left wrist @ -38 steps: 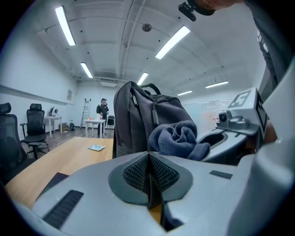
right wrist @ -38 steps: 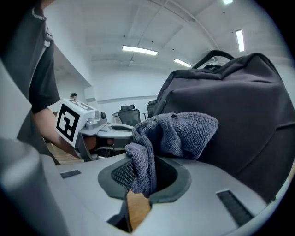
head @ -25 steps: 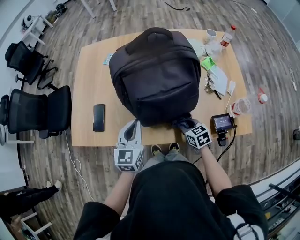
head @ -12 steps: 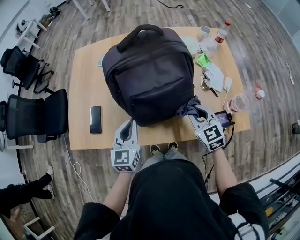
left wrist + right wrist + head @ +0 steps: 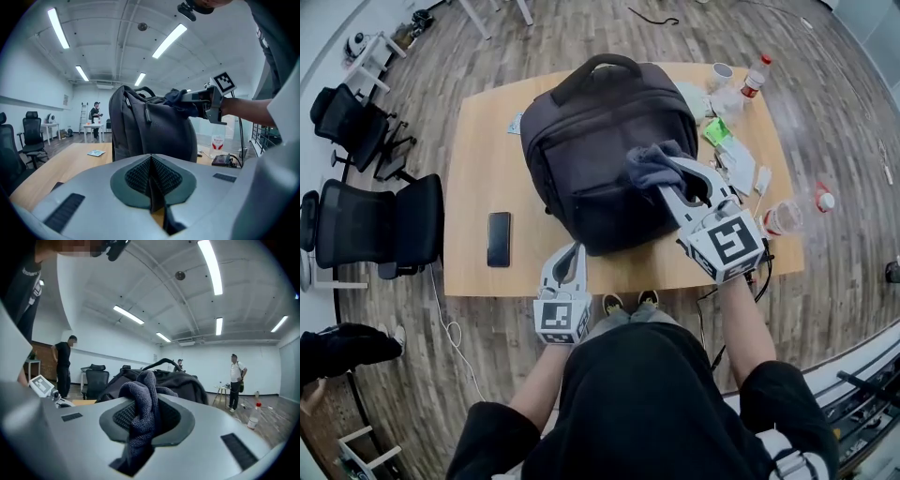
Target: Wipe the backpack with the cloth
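The right claw (image 5: 673, 183) pinches the grey cloth (image 5: 647, 165), bunched at its tips, high on the front of the backpack (image 5: 581, 131) just ahead. The left claw (image 5: 572, 255), closed and empty, waits near the base. A wiping stroke looks due: press the cloth on and drag it downward.

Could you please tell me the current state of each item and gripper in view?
backpack: standing upright on the table
cloth: bunched, clamped
right gripper: fingers shut on cloth
left gripper: fingers shut, empty
phone: lying flat, screen dark
clear bottle: lying on its side
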The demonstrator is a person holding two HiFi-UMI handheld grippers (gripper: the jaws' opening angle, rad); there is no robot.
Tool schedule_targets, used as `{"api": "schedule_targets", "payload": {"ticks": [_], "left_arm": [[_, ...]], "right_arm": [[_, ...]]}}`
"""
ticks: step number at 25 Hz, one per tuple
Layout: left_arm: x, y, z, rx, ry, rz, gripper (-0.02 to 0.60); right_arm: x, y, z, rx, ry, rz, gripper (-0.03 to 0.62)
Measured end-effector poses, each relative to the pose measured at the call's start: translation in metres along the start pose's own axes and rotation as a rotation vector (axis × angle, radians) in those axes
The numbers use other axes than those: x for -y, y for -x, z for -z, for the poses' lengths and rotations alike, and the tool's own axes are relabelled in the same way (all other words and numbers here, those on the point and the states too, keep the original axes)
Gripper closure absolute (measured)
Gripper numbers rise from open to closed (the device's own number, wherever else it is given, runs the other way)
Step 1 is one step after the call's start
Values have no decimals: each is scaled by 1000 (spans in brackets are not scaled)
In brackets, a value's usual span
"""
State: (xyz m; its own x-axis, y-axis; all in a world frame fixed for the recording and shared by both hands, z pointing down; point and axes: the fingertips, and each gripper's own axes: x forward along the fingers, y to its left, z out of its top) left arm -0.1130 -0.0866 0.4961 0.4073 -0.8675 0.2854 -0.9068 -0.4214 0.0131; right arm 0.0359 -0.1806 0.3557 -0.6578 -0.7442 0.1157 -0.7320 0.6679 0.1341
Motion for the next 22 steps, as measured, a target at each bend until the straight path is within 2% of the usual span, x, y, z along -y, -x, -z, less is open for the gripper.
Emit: {"api": "schedule_targets", "payload": {"ticks": [3, 6, 8, 9, 11, 13, 15, 17, 22], "left_arm": [[3, 2, 2, -3, -12, 4, 565], [5, 1, 3, -7, -45, 9, 565], [4, 1, 5, -9, -13, 9, 565], [3, 2, 4, -10, 8, 6, 565], [-3, 6, -5, 5, 35, -17, 565], [-13, 11, -24, 50, 46, -57, 565], [-24, 14, -45, 90, 41, -87, 561], [-29, 12, -56, 95, 32, -90, 555], [-31, 8, -57, 93, 37, -90, 554]], "right_arm": [[-31, -40, -15, -90, 136, -74, 519], [-79, -78, -14, -208, 291, -206, 519], [-100, -89, -3, -289, 382, -251, 519], [-103, -88, 0, -304, 386, -261, 520], [-104, -79, 2, -298, 303, -309, 520], [-109, -65, 4, -295, 209, -384, 520], [-117, -52, 8, -308, 173, -438, 520], [-122, -43, 11, -312, 149, -453, 520], [-124, -39, 14, -298, 116, -441, 520]]}}
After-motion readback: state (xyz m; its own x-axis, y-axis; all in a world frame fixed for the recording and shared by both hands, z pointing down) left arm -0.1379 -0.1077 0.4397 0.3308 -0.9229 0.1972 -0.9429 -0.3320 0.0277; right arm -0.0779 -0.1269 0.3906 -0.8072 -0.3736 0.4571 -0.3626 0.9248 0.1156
